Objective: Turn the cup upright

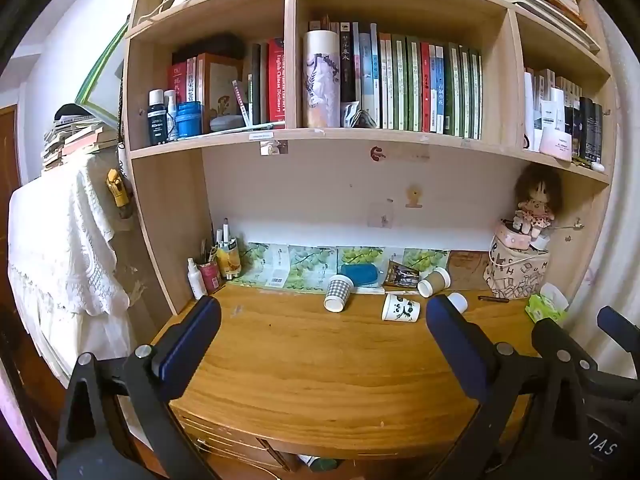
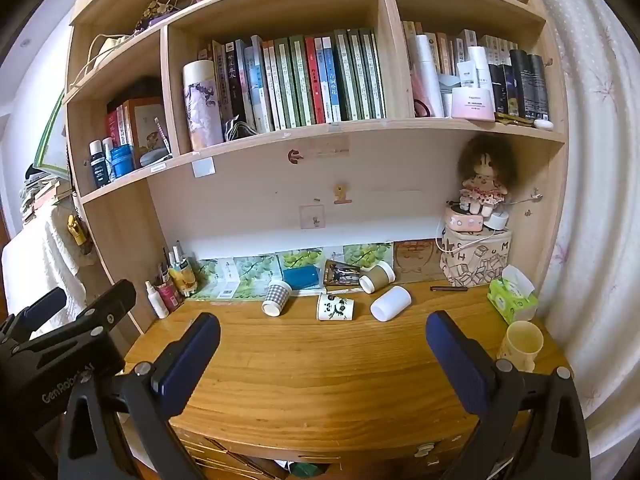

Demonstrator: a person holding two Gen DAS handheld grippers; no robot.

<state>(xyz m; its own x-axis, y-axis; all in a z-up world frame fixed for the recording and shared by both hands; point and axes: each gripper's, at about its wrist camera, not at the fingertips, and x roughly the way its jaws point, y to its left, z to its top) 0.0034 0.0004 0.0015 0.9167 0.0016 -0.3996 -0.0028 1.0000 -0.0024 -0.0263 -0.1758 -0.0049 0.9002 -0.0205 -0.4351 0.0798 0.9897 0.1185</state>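
I have two grippers, and both hang over the near edge of the wooden surface. My left gripper has its two fingers spread wide with nothing between them. My right gripper is spread wide too, and it holds nothing.

The cups are far from me, at the back of the surface. I count four that lie on their sides. The checked cup lies with its mouth toward me, right beside the blue thing. The panda cup lies just next to it. The brown cup lies behind, close to the little dark packet. The plain white cup lies a bit more to the right. In the left view my own finger hides most of that white cup.

One yellow cup stands up already, near my right gripper and close to the green tissue pack. I think that one needs no help.

So I think the job has hardly started. No cup on its side is touched, and both grippers are well apart from them. I still have to reach forward, close on a lying cup and turn it so its mouth faces up. The white cup looks like the closest one for my right gripper
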